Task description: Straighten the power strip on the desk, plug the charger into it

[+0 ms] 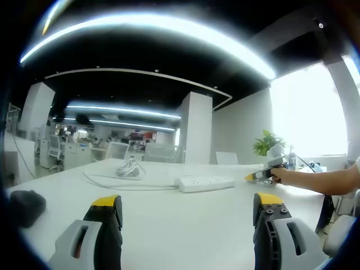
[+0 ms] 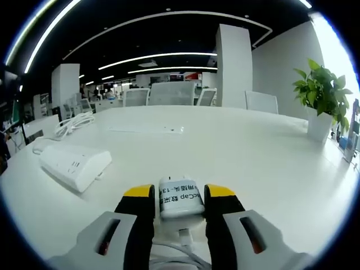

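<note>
1. Right gripper view puts the desk (image 2: 247,152) widest of all, smooth and white; the risk I judge biggest is that a push on the power strip (image 2: 75,164) makes it skate instead of turning square, since nothing pins it
2. Left gripper view shows that power strip (image 1: 205,183) lying slantwise mid-desk, its cord (image 1: 129,169) coiled behind; the coil could drag it back out of line
3. Left gripper (image 1: 188,216) hangs with jaws wide apart and empty, well short of the strip, so it cannot brace it yet
4. Right gripper (image 2: 181,201) has its jaws closed on the charger (image 2: 180,198), near the strip; the charger's own cable (image 2: 180,253) trails toward the camera and could tug the prongs off the sockets, which are hard to see from here
</note>
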Tool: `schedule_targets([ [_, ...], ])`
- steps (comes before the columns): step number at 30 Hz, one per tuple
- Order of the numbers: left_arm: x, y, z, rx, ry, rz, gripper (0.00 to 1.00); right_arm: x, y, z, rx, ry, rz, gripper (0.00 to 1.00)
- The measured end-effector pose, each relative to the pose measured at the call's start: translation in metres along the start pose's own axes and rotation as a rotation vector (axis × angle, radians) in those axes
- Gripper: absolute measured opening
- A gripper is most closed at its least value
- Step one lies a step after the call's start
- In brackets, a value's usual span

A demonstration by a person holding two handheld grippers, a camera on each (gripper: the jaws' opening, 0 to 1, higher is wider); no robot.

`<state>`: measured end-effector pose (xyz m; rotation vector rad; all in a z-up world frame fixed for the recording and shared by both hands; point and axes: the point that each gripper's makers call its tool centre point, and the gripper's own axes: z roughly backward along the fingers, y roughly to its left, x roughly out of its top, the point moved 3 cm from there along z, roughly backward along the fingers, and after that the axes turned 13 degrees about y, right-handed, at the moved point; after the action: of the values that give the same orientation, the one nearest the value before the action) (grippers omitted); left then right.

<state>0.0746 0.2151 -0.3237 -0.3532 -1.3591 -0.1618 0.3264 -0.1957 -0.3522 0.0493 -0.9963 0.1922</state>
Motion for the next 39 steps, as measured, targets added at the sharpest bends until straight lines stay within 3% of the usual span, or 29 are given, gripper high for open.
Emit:
schedule_targets([
  [23,-0.002,0.002,0.002,0.0,-0.002,0.006,0.99,-0.001,0.002,0.001,-0.011,0.001,0.11,0.28],
  [39,-0.002,0.001,0.0,-0.007,-0.007,0.008,0.99,0.001,0.008,0.01,0.115,0.004,0.064,0.28],
])
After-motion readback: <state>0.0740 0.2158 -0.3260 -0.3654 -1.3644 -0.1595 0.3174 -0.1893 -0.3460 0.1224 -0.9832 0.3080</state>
